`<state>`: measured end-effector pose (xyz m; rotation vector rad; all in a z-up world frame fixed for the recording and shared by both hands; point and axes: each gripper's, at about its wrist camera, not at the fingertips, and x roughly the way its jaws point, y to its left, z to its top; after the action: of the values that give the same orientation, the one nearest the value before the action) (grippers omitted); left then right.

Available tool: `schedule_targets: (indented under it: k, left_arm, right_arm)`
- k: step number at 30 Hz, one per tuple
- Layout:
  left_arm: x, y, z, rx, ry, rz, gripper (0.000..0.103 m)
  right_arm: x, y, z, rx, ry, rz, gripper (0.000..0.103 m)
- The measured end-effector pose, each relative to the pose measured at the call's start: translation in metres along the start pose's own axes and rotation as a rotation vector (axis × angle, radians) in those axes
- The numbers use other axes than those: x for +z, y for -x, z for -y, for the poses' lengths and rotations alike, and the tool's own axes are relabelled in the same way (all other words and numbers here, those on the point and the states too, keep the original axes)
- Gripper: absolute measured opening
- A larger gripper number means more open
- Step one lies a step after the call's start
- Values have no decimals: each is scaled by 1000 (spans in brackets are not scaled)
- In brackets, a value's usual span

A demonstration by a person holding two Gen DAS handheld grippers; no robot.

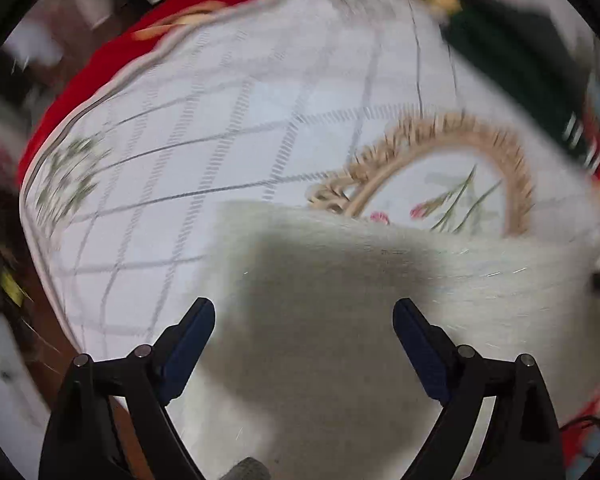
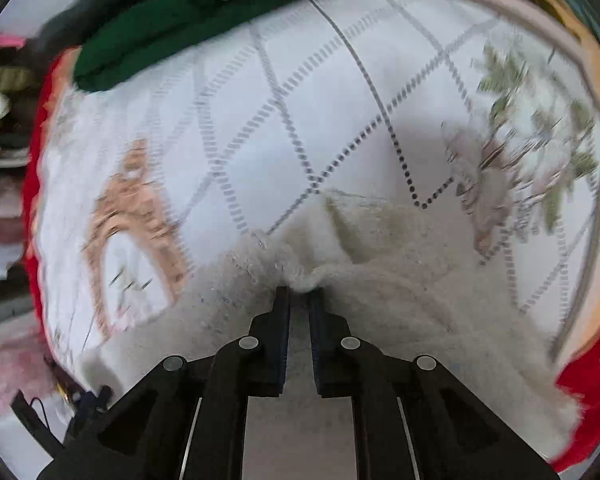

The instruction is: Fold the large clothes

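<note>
Two tools over the fuzzy white garment (image 2: 400, 280) — right tool (image 2: 299, 296) pinching a fold, left tool (image 1: 304, 312) spread wide, holding nothing.

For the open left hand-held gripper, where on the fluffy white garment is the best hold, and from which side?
Probably the straight upper edge of the fluffy white garment, approached from above: it lies flat on the quilted cover, ahead of the open left hand-held gripper.

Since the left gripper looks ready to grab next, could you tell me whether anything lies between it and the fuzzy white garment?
Nothing visible does. The left gripper hangs open directly over the white garment, with only its own shadow on the cloth beneath. The right gripper is already shut on a fold of it.
</note>
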<state>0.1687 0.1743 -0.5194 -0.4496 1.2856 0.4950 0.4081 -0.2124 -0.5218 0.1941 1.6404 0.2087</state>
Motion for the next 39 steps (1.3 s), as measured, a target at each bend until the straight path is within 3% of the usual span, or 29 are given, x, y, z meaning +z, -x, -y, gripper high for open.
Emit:
schedule_targets:
  k: [1, 2, 4, 5, 8, 12, 13, 15, 16, 18, 21, 23, 24, 25, 28, 30, 33, 35, 37, 38, 39]
  left_arm:
    - [-4, 17, -19, -27, 61, 15, 91]
    - [-7, 28, -34, -36, 102, 24, 91]
    - [-13, 34, -56, -20, 158, 17, 91]
    - [-15, 30, -64, -23, 179, 8, 91]
    - [-17, -1, -70, -80, 214, -68, 91]
    - [4, -48, -48, -115, 198, -113, 87]
    - [9, -57, -39, -84, 175, -110, 63]
    - [15, -67, -26, -42, 117, -101, 35]
    - [16, -67, -20, -20, 87, -82, 25]
    - [13, -58, -14, 2, 53, -42, 19]
    - [5, -50, -19, 12, 49, -25, 19]
    - [0, -53, -27, 14, 70, -39, 19]
    - [-2, -54, -29, 15, 74, -41, 19]
    - [-3, -54, -31, 15, 74, -43, 20]
    - [-6, -52, -34, 5, 68, -45, 22]
    - [-6, -53, -40, -8, 69, -50, 22]
    - [-6, -50, -45, -27, 72, -67, 25]
    - [-4, -42, -49, -44, 86, -82, 25]
    - [-3, -26, -55, -63, 94, -63, 28]
    - [-3, -22, -55, -68, 92, -50, 31]
    - [-6, -13, -56, -70, 82, -32, 44]
  right_arm:
    - [-4, 12, -4, 19, 14, 1, 21]
    - [-8, 22, -5, 40, 19, 2, 39]
    - [-24, 44, -3, 74, 26, 6, 64]
    - [-33, 53, -3, 79, 29, 10, 67]
    - [-59, 62, 8, 75, 28, -8, 67]
    - [-77, 53, 19, 99, 5, -58, 67]
    - [-77, 48, 17, 102, 4, -75, 67]
    - [-78, 44, 15, 112, 23, -81, 65]
    - [-77, 41, 8, 118, 38, -84, 60]
    - [-73, 37, -14, 131, 85, -87, 56]
    - [-68, 28, -42, 128, 148, -95, 52]
    - [-63, 12, -63, 92, 185, -109, 38]
    - [-61, -2, -73, 49, 213, -133, 36]
    - [-58, -23, -80, -26, 236, -171, 25]
    - [-45, -75, -83, -131, 213, -220, 21]
    - [-34, -85, -86, -152, 189, -222, 20]
    - [-28, -92, -99, -204, 250, -244, 19]
    - [-25, -83, -100, -188, 240, -278, 20]
    - [-26, -50, -93, -93, 216, -272, 23]
    - [-28, -27, -85, -50, 196, -234, 23]
    - [-30, -12, -78, -38, 182, -203, 25]
